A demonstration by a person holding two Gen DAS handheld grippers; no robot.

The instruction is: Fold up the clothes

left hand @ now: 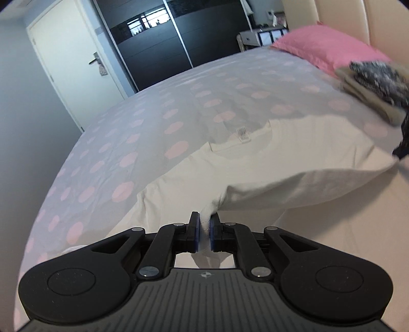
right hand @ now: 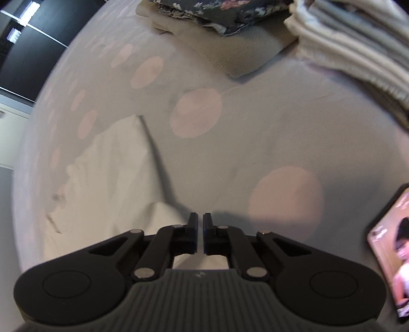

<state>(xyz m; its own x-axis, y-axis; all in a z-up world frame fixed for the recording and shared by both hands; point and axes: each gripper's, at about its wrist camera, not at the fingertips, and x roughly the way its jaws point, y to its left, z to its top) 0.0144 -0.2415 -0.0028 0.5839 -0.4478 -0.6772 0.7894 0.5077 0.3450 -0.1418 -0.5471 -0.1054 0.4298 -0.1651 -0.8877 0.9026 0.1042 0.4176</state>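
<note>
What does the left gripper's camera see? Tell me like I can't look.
The left gripper pinches a bunch of a white T-shirt lying on a grey bedspread with pink dots. A pink pillow sits far back.

The bedspread (left hand: 179, 107) is pale grey with pink dots all over. A plain white T-shirt (left hand: 294, 163) lies on it. At 1 o'clock sits a solid pink pillow (left hand: 324, 48). In the right wrist view, at 12 o'clock, a dark floral garment (right hand: 230, 12) with small pink and white blooms tops a plain beige one (right hand: 242, 51); at 2 o'clock is cream-and-grey striped cloth (right hand: 358, 51). Both grippers are black with blue pads (left hand: 197, 229).
</note>
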